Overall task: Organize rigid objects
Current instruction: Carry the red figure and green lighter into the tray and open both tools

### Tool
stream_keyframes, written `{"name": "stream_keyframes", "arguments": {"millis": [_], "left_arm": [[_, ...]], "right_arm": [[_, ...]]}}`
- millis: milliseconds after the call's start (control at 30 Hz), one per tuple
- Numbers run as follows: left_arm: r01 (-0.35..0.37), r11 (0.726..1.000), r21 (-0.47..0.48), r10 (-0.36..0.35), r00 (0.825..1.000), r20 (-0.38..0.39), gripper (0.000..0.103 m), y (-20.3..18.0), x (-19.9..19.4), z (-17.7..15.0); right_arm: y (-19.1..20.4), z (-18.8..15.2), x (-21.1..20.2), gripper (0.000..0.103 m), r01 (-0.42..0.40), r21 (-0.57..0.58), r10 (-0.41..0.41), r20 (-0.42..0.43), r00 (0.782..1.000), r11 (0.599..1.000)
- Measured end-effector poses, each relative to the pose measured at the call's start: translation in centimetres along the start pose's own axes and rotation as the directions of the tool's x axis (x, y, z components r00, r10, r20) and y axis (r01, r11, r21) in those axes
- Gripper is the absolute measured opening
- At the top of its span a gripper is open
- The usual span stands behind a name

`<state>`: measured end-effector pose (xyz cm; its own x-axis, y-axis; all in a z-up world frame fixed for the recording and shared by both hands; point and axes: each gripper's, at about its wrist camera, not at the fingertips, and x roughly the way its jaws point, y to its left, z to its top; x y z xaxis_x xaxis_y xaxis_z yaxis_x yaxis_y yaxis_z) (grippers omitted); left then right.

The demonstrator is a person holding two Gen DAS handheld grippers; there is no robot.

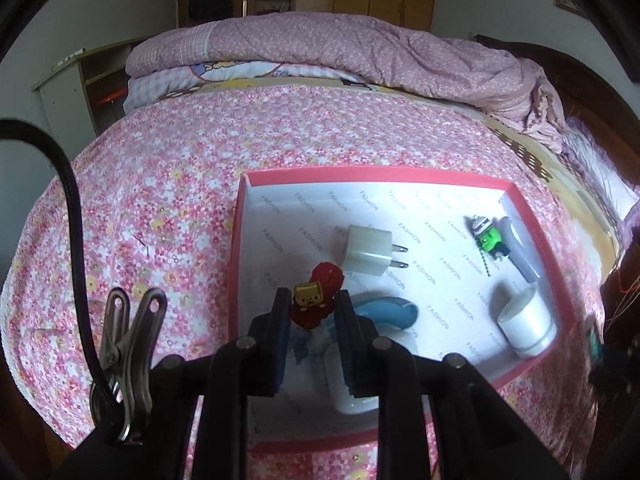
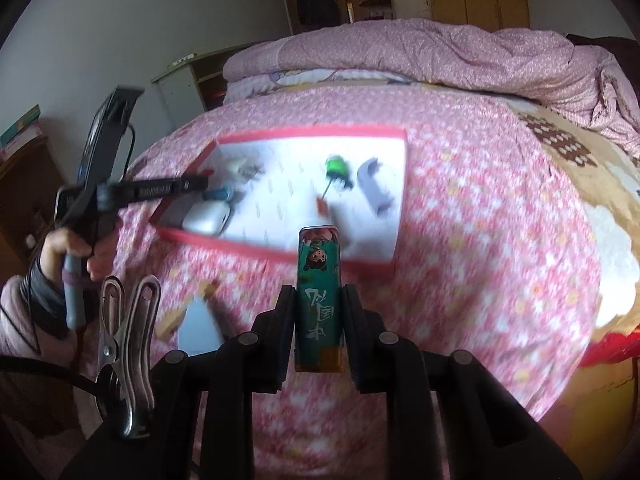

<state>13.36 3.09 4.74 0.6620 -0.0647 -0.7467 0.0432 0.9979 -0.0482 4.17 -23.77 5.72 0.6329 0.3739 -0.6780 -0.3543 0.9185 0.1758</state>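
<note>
A red-rimmed white box lies on the bed; it also shows in the right wrist view. My left gripper is shut on a small red and yellow toy figure and holds it over the box's near left part. In the box lie a white plug charger, a blue object, a green keychain figure, a grey clip and a white cylinder. My right gripper is shut on a green printed tin, above the bedspread just before the box.
The pink floral bedspread covers the bed, with a folded pink quilt at the back. A blurred blue-white object lies on the bedspread near the right gripper. A shelf unit stands far left.
</note>
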Motion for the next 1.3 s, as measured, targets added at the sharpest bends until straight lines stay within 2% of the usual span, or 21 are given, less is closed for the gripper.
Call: {"name": "stream_keyframes", "arguments": {"millis": [333,533,600,1067,1300], "left_arm": [[-0.019,1.000,-0.019,0.018,1.000,-0.018,0.024,0.5,1.8,0.3],[-0.010,1.000,-0.023,0.009,1.000,-0.025,0.038,0.5,1.4,0.1],[-0.010,1.000,-0.023,0.009,1.000,-0.016,0.039,0.5,1.0,0.0],[-0.003,1.000,-0.022,0.003,1.000,-0.002,0.039,0.1,-1.4,-1.3],[0.006,1.000,-0.013,-0.006,1.000,0.018,0.039,-0.7,-2.6,-1.2]], "right_arm": [[-0.8,3.1,2.2,0.024,-0.014,0.048,0.015,-0.010,1.000,0.999],[-0.9,4.3,3.6,0.024,0.000,0.031,0.001,-0.009,1.000,1.000],[-0.8,4.7,4.2,0.024,0.017,0.023,-0.016,-0.011,1.000,1.000],[-1.3,5.6,7.8,0.024,0.063,0.018,-0.062,-0.052,0.997,0.998],[-1.8,5.5,8.1,0.024,0.095,0.041,-0.093,-0.044,0.995,0.995]]}}
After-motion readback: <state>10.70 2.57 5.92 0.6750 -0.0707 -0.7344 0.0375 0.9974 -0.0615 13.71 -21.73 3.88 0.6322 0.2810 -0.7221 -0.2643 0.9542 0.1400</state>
